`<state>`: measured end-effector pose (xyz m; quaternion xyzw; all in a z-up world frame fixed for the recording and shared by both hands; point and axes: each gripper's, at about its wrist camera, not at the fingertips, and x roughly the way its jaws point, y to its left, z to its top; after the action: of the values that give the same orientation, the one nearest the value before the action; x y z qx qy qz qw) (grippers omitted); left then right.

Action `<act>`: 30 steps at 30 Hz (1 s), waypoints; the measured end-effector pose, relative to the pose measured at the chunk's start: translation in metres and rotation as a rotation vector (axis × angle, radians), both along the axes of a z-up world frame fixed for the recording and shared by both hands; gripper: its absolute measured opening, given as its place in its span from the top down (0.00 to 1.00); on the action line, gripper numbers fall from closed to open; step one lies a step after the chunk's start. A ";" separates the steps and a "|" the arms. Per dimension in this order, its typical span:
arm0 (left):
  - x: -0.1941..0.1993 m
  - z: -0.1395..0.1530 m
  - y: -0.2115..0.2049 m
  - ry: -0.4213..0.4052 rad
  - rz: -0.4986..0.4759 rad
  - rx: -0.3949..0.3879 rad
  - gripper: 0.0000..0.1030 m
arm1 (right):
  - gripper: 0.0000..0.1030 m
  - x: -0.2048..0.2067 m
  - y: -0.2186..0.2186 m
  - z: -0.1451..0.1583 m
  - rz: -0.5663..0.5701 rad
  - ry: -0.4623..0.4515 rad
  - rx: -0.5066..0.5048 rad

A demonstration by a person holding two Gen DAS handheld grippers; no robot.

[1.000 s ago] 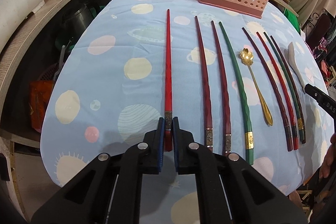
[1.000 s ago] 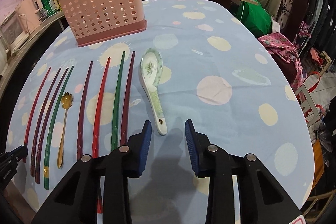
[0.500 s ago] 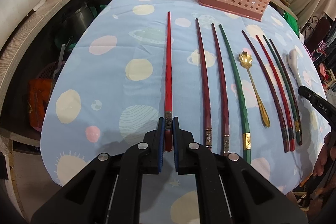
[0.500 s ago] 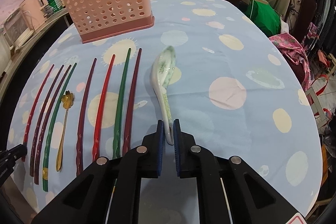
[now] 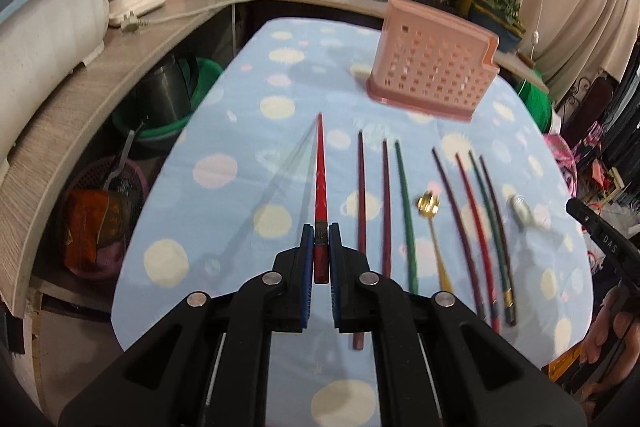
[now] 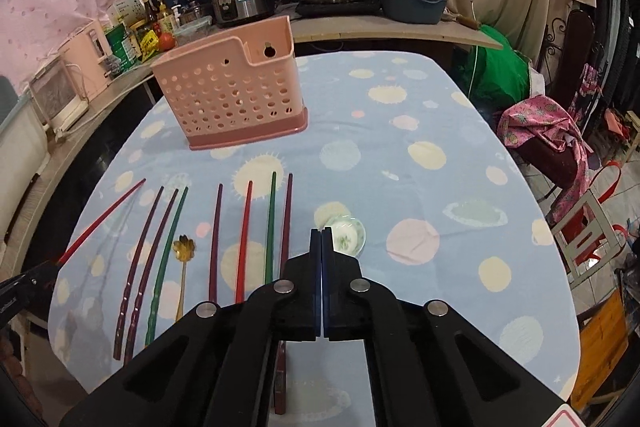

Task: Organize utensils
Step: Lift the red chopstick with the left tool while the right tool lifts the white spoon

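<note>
Jaws of the left gripper (image 5: 321, 243) pinch the red chopstick (image 5: 320, 183) near its butt while the right gripper (image 6: 321, 243) clamps the spoon (image 6: 347, 237) handle, both clear of the tabletop (image 6: 420, 131), so either could pivot and slip before reaching the far basket (image 6: 236, 99).

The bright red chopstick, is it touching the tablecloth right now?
Apart. In the right wrist view the bright red chopstick slants up from the left gripper above the tablecloth, its shadow lying separate on the cloth.
</note>
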<state>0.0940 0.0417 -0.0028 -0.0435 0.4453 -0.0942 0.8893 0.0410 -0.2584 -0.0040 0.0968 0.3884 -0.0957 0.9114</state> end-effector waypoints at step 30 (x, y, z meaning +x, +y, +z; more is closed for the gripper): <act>0.008 0.006 -0.009 0.003 -0.006 0.025 0.93 | 0.83 -0.021 -0.006 -0.086 -0.010 0.168 0.160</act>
<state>0.1022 0.0327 0.0037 -0.0312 0.4478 -0.0913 0.8889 0.0200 -0.2646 -0.0903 0.1628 0.4692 -0.0765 0.8646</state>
